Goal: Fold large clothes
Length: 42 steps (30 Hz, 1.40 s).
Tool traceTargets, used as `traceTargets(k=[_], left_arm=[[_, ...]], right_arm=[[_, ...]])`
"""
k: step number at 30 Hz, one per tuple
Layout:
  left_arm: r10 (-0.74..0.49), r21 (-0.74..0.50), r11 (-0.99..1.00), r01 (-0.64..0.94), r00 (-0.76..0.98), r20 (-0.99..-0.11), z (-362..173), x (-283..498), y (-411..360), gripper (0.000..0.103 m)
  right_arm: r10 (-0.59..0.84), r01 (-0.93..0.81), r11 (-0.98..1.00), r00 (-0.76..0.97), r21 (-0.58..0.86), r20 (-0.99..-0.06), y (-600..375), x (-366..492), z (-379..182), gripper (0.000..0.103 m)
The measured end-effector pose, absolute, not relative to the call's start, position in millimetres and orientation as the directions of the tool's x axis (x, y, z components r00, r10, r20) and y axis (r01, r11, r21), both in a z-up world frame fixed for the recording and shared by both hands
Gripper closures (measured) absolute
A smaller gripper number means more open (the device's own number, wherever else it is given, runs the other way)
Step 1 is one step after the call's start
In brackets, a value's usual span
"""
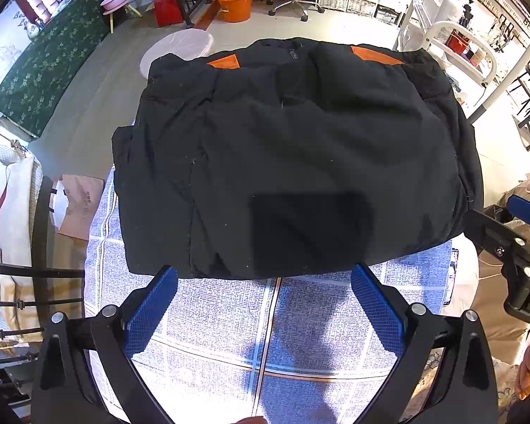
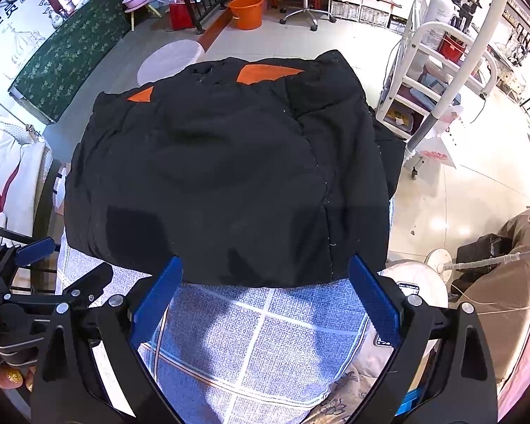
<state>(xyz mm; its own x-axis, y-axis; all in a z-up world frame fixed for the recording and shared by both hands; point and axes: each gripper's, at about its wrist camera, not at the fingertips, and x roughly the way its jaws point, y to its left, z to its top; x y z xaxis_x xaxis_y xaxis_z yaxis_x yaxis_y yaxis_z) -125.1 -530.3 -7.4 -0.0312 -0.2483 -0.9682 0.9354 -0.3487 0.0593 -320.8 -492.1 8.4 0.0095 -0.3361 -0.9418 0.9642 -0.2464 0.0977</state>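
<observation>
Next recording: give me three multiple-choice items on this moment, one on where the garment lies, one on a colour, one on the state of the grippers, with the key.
1. Where does the black garment lie?
A. On the blue checked cloth
B. In the orange bucket
C. On the green patterned cover

2. What colour are the two patches near the garment's far edge?
A. Pink
B. Orange
C. White

3. How do the left gripper and right gripper stand?
A. Both open, holding nothing
B. Both shut on the garment
C. Left shut, right open

Key: 1 A, the garment rests on that cloth in both views. 2 B, both patches show orange against the black. 3 A, each pair of blue fingers stands wide apart at the garment's near edge.
</observation>
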Motion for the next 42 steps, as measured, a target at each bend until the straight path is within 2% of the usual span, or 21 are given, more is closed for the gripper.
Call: traceTargets(k=[42], left_arm=[[-0.258, 0.077, -0.356, 0.931, -0.018, -0.966, -11.4, -119.3, -531.3, 0.006]], right_arm=[[-0.331, 0.970, -0.228, 0.006, 0.086, -0.943, -493.3, -312.4, 2.0, 0.009]])
